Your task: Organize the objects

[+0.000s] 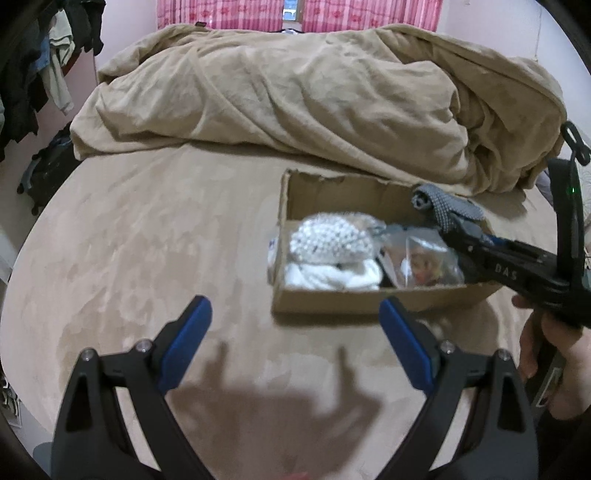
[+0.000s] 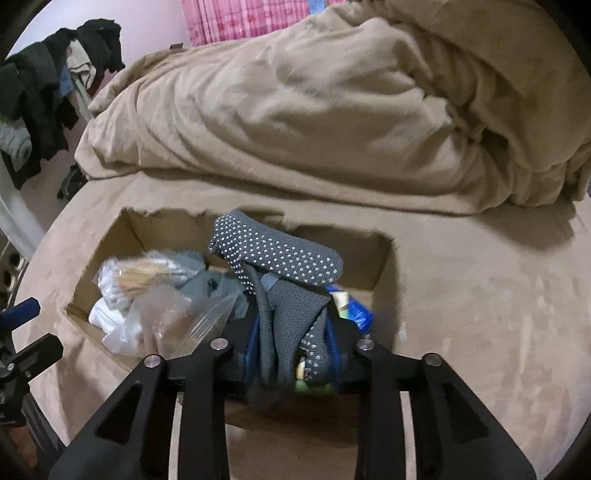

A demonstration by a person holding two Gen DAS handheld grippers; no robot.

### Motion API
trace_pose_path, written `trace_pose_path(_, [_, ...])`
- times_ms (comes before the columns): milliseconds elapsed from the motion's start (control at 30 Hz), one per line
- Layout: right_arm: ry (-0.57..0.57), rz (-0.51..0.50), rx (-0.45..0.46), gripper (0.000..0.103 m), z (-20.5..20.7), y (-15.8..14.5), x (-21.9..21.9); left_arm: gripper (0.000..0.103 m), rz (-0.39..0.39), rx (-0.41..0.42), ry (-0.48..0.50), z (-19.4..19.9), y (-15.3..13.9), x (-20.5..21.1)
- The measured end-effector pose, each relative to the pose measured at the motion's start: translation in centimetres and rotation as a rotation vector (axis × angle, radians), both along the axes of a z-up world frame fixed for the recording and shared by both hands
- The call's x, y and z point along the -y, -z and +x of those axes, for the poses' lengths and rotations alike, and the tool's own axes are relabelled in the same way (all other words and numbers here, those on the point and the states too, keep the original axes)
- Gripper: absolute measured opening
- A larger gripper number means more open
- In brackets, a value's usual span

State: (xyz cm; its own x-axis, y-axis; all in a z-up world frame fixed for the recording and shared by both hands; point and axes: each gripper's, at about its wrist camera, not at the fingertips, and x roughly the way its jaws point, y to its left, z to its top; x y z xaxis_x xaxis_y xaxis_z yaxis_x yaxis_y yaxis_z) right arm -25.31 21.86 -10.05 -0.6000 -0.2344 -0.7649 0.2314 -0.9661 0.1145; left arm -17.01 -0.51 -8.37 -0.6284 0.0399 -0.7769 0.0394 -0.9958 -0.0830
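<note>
An open cardboard box (image 1: 295, 295) sits on the beige bed; it also shows in the right wrist view (image 2: 380, 254). Inside lie a white beaded pouch (image 1: 328, 240), white cloth (image 1: 332, 277) and clear plastic bags (image 1: 424, 258). My right gripper (image 2: 291, 332) is shut on a grey sock with white grip dots (image 2: 280, 254) and holds it over the box. In the left wrist view the right gripper (image 1: 447, 218) comes in from the right with the sock (image 1: 443, 203) above the box's right end. My left gripper (image 1: 295, 314) is open and empty, in front of the box.
A rumpled beige duvet (image 1: 314, 96) fills the back of the bed. Dark clothes (image 1: 22, 74) hang at the left wall. Pink curtains (image 1: 229, 13) are behind. A blue packet (image 2: 354, 310) lies in the box's right part.
</note>
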Motion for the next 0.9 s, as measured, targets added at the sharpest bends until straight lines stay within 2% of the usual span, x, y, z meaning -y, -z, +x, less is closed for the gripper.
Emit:
trace_pose_path(100, [0.01,0.01,-0.042,0.068,1.0,-0.7,-0.1,0.093,0.008,0.009,-0.001,1.0,0.0,0.2])
trace_pose_path(133, [0.018,0.015,-0.055,0.072,1.3,-1.0,-0.2,0.093,0.01,0.009,-0.002,1.4,-0.1,0.2])
trace_pose_path(333, [0.05,0.018,-0.094,0.076,4.2,-3.5,-0.7,0.093,0.03,-0.007,0.002,4.1,-1.7,0.2])
trace_pose_path(900, [0.045,0.001,-0.114,0.076,17.6,-9.4,-1.7,0.093,0.053,-0.04,0.06,14.2,-6.1,-1.6])
